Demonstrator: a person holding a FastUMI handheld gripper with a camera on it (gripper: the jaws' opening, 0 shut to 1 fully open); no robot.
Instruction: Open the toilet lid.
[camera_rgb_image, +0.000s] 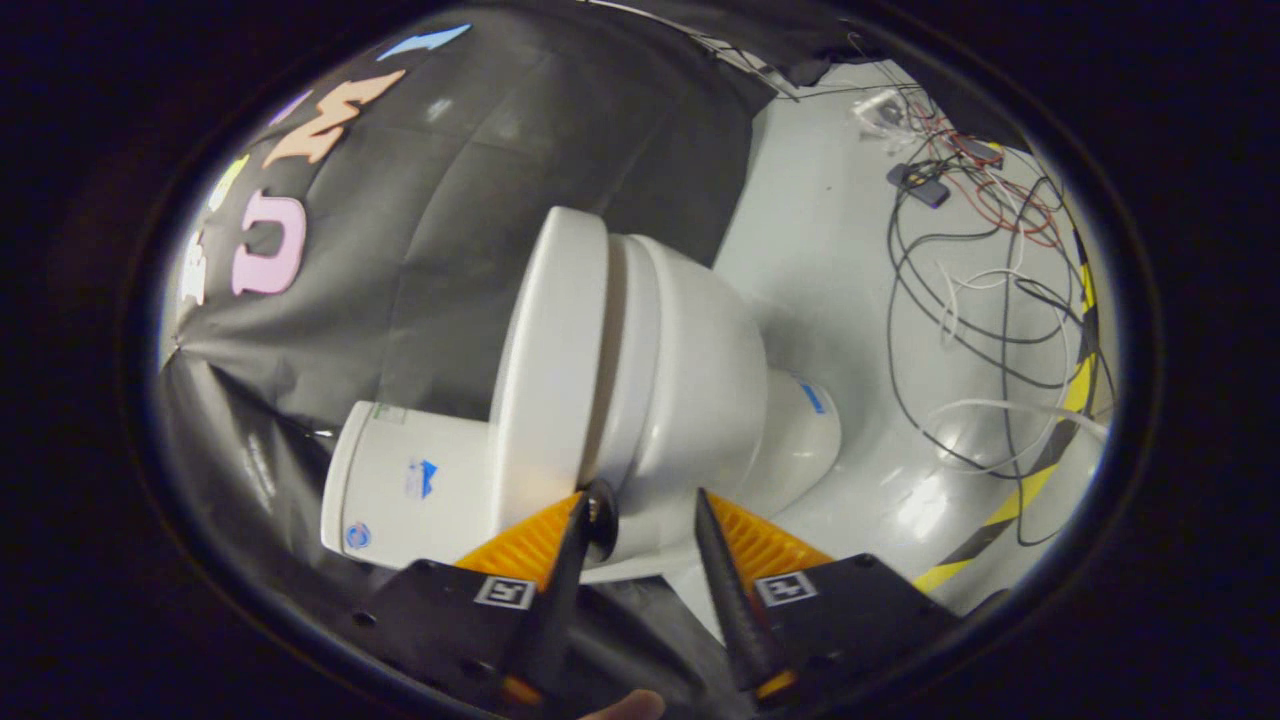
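gripper (645, 500), low centre, fingers spread around the toilet's (690, 390) rim beside the lid (550, 360); closing here risks grabbing bowl, not lid.

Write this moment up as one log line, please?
step: approach | gripper: open, fingers straddling the bowl's edge | toilet lid: closed, just ahead of one finger | floor: loose cables beyond toilet

Riding the hand-held gripper (642, 520), the rolled fisheye view faces the toilet (640, 390) closely.
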